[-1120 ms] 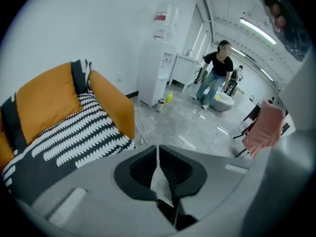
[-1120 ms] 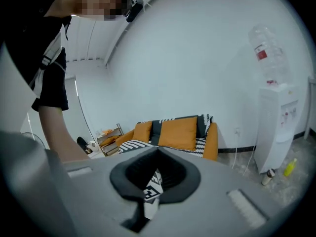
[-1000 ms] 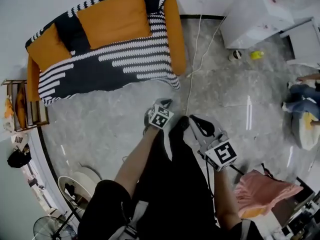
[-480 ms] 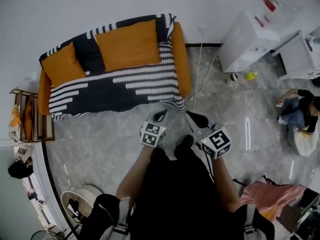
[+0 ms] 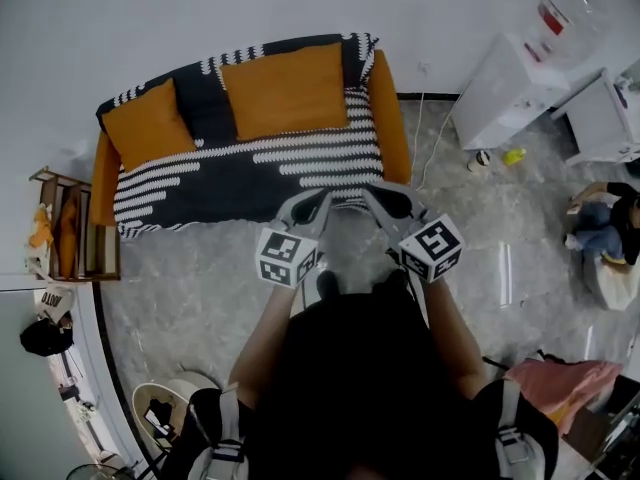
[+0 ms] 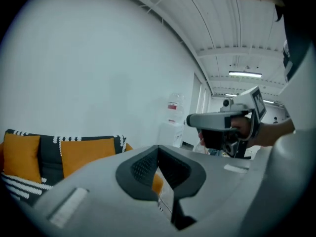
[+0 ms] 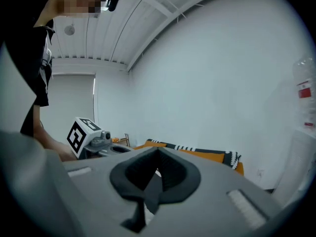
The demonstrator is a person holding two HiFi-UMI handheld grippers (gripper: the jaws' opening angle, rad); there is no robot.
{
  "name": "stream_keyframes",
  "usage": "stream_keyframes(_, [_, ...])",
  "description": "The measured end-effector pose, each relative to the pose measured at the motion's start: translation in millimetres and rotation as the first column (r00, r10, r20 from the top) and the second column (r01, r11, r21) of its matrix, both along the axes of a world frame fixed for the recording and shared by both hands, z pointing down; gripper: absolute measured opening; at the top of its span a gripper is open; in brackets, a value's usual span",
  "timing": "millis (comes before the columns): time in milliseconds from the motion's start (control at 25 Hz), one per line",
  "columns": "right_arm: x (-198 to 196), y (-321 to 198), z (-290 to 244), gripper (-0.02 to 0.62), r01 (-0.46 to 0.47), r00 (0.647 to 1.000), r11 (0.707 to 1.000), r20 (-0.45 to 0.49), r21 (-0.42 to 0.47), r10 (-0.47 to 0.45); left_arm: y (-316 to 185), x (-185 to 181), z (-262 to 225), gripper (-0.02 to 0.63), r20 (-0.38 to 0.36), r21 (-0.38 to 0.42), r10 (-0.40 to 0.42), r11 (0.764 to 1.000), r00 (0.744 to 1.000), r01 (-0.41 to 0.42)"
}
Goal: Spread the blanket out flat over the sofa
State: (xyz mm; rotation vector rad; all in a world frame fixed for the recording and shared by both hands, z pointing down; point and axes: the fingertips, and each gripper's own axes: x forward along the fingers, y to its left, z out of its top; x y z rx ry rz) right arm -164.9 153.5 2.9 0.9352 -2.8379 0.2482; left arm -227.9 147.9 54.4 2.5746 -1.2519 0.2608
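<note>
Sofa (image 5: 392, 128): orange, against the wall. Blanket (image 5: 240, 173): black-and-white striped, lying across seat and backrest, two orange cushions (image 5: 285, 88) on top. Left gripper (image 5: 305, 206): jaws pressed together, nothing between them, held up in front of the sofa. Right gripper (image 5: 385, 203): just beside it, jaws likewise together, empty

At my nine o'clock a wooden side shelf (image 5: 70, 223) stands on the grey marble floor (image 5: 180, 298), and a black bag (image 5: 45, 336) lies at eight. At two stands a white cabinet (image 5: 505, 88), with a small yellow object (image 5: 514, 155) just beside it. A person (image 5: 600, 218) sits at three, and pink cloth (image 5: 555, 380) lies at four.
</note>
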Motion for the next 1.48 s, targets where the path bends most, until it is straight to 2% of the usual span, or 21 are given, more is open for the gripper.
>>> stream_keyframes(240, [-39, 4, -8, 0.003, 0.022, 1.000, 1.000, 0.005, 0.015, -0.022, 9, -38, -46, 0.011, -0.067, 0.060, -0.010, 0.998, 0.998, 0.014])
stream_keyframes(480, [-64, 15, -10, 0.003, 0.023, 1.000, 1.000, 0.010, 0.000, -0.023, 22, -59, -61, 0.011, -0.094, 0.082, 0.001, 0.997, 0.996, 0.006])
stream_keyframes(1480, [-60, 41, -9, 0.002, -0.034, 0.999, 0.999, -0.007, 0.002, 0.034, 42, -43, -59, 0.011, -0.115, 0.078, 0.092, 0.993, 0.989, -0.083])
